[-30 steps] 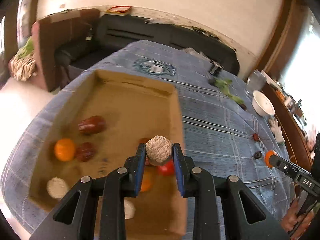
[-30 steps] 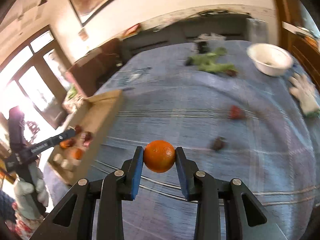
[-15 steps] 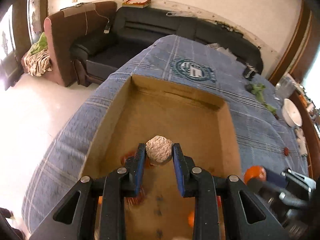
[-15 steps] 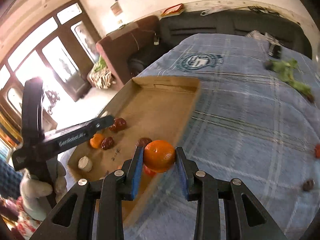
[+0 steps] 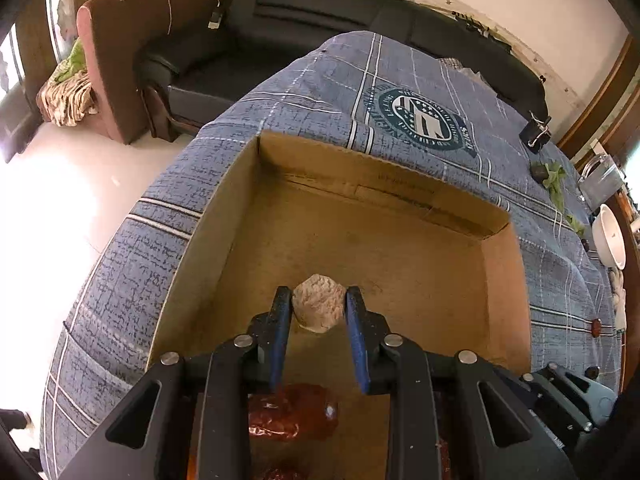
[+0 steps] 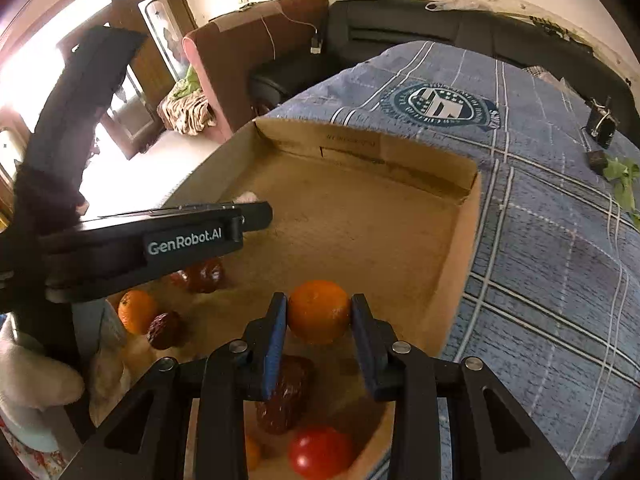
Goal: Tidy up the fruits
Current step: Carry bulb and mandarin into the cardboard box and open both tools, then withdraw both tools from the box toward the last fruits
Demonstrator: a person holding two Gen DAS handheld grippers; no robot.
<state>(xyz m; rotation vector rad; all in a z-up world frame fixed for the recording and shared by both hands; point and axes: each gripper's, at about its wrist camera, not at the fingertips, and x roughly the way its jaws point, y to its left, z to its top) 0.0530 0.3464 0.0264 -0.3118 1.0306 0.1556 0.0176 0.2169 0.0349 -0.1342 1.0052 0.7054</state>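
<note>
My left gripper (image 5: 319, 308) is shut on a pale, rough, rounded fruit (image 5: 318, 306) and holds it above the floor of the shallow cardboard box (image 5: 400, 184). My right gripper (image 6: 319, 314) is shut on an orange (image 6: 319, 310) over the same box (image 6: 460, 256). The left gripper also shows in the right wrist view (image 6: 256, 212), reaching in from the left. In the box lie dark red dates (image 6: 282, 398), a second orange (image 6: 136, 310), a red tomato (image 6: 320, 454) and a date under the left gripper (image 5: 292, 410).
The box sits on a table with a blue plaid cloth (image 5: 420, 92). To the right lie a white bowl (image 5: 610, 236), green leaves (image 5: 554, 178), a black clip (image 5: 536, 134) and small loose fruits (image 5: 596, 326). A black sofa (image 5: 320, 12) stands behind the table.
Both grippers have moved over the box with their fruits still held. The right gripper came in from the table's right side; the left moved farther along the box.
</note>
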